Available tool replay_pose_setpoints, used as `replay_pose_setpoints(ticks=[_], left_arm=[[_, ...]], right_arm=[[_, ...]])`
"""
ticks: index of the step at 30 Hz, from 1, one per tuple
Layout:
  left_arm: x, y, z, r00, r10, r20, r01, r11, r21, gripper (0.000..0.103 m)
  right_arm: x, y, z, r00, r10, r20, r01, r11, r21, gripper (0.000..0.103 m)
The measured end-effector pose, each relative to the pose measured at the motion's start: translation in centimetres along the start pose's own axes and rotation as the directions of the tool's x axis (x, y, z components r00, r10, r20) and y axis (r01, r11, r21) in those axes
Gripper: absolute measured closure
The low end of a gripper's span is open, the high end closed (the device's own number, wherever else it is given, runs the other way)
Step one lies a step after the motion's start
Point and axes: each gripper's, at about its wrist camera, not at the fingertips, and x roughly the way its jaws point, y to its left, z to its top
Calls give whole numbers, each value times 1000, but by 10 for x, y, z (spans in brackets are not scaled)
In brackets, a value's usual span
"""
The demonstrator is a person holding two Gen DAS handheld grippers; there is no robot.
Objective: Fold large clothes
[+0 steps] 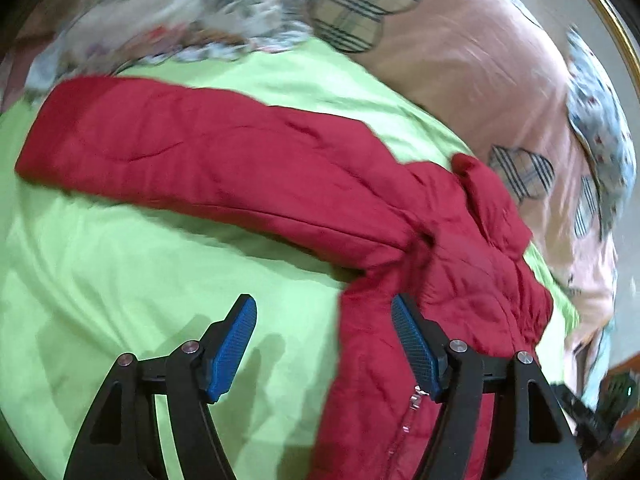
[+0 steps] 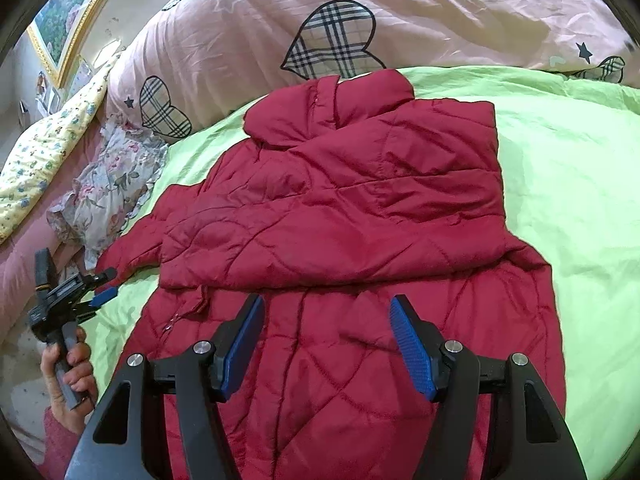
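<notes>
Quilted red jacket (image 2: 340, 216), puffy, on smooth green sheet (image 2: 568, 184)

Both fisheye views are bright and evenly lit, with strong bending and dark corners at the edges. The left wrist view is motion-blurred, worst at upper left; the right wrist view is sharp. Shadows are soft.

My right gripper (image 2: 326, 342) has black angular arms, a round silver screw at each pivot, and blue ribbed pads (image 2: 412, 350) on the fingers. My left gripper (image 1: 324, 346) is built the same: black arms, silver screws, blue textured pads (image 1: 234, 350). Below the left gripper's black handle, my hand (image 2: 70, 372) shows a pinkish-red knitted sleeve (image 2: 60, 438).
</notes>
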Motion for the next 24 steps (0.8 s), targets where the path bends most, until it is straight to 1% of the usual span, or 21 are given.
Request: replay_pose_setpoints(ticks=[4,7,11,13,15,20,21,23,24], left_arm=[[-2,29,5,999,36,23,-34,997,-76,33],[2,50,10,998,63,30,-58,987,-148,33],[5,77,19,992,115,53,-99,966,-240,33],[7,93,26,989,134,65,-109,950,-294,33],[13,104,31,989,127,79,-92,934,-346,33],[29,126,48,986,119,113,-61,905,-420,33],[32,130,50,986,110,128,-44,900,-433,33],[34,128,56,983,118,140,-46,899,-436,37],[33,128,58,982,123,146,-48,900,-433,41]], right_arm=[[-7,7,-3,1000,9,5,-9,1000,-12,35],[-11,11,-5,1000,19,4,-19,1000,-16,35],[-16,16,-9,1000,29,7,-29,999,-24,34],[-19,18,-10,999,36,10,-36,999,-26,34],[-23,20,-12,999,41,15,-40,999,-27,34],[-27,23,-17,998,51,21,-50,998,-28,34],[-28,23,-17,998,52,22,-52,998,-28,34],[-29,23,-18,999,49,23,-49,998,-29,34],[-29,23,-18,999,48,23,-47,998,-28,34]])
